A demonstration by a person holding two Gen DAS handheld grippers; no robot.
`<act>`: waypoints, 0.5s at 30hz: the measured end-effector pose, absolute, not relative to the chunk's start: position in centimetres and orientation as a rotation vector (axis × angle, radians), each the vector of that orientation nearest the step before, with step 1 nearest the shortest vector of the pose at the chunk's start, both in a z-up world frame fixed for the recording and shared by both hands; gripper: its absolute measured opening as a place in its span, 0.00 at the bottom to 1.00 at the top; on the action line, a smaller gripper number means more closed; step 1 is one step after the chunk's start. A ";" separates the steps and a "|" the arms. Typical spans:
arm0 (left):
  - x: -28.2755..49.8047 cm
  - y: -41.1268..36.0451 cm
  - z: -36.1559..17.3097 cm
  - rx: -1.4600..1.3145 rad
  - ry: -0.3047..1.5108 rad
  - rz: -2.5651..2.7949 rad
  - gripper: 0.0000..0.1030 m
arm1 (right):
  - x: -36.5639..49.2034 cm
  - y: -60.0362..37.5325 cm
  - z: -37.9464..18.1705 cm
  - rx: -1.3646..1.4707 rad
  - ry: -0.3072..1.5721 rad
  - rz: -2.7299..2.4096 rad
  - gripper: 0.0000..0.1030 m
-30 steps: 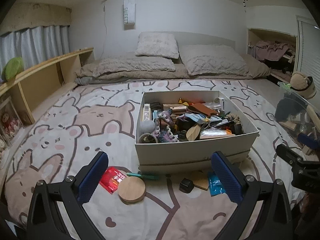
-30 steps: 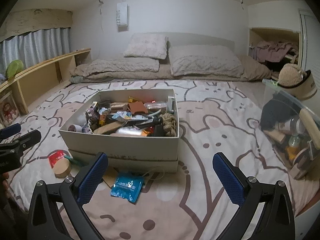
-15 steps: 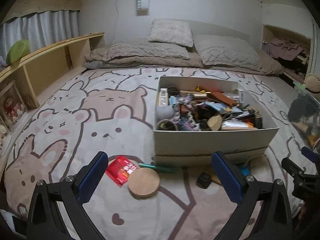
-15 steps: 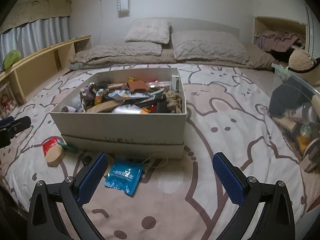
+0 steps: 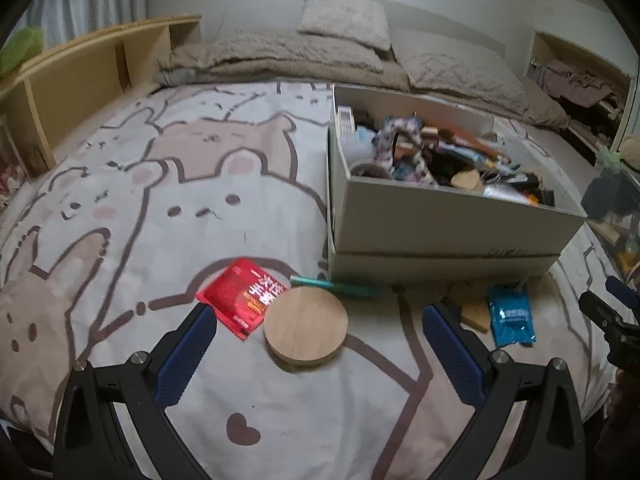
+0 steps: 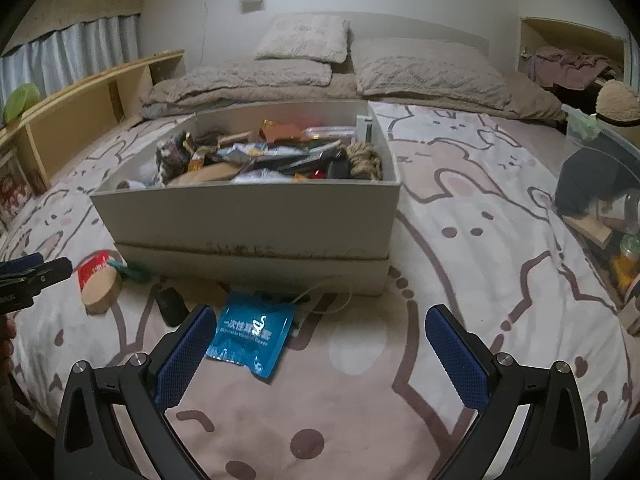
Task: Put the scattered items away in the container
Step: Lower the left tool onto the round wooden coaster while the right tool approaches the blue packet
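Note:
A grey box (image 5: 440, 220) full of mixed items stands on the bed; it also shows in the right wrist view (image 6: 248, 216). In front of it lie a round wooden disc (image 5: 306, 326), a red packet (image 5: 244, 294), a teal pen (image 5: 336, 286), a blue packet (image 5: 510, 316) and a flat wooden piece (image 5: 472, 306). My left gripper (image 5: 316, 354) is open and empty, just above the disc. My right gripper (image 6: 320, 354) is open and empty, with the blue packet (image 6: 252, 332) by its left finger. A small black object (image 6: 170, 306) lies left of it.
The bedspread (image 5: 160, 184) has a bear pattern. Pillows (image 6: 304, 36) and a folded duvet lie at the far end. A wooden shelf (image 5: 80, 68) runs along the left. A clear bin (image 6: 600, 200) with clutter stands at the right edge.
Both grippers have come lower and closer to the items in front of the box. The left one now hangs over the wooden disc, the right one over the blue packet.

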State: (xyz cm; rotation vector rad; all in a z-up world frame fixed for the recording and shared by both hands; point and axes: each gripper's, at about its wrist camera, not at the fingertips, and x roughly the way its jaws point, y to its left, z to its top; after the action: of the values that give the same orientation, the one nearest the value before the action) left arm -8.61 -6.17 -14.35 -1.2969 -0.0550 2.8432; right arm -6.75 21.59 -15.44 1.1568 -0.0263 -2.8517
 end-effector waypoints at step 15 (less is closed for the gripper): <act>-11.6 -7.0 -18.6 -1.352 0.040 2.717 1.00 | -7.8 18.1 -20.2 1.277 0.065 -2.737 1.00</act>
State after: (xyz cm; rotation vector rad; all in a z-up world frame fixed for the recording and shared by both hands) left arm -11.64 -7.04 -18.65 -1.3524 0.0395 2.7170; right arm -7.78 18.05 -20.22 1.2768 0.0650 -2.7365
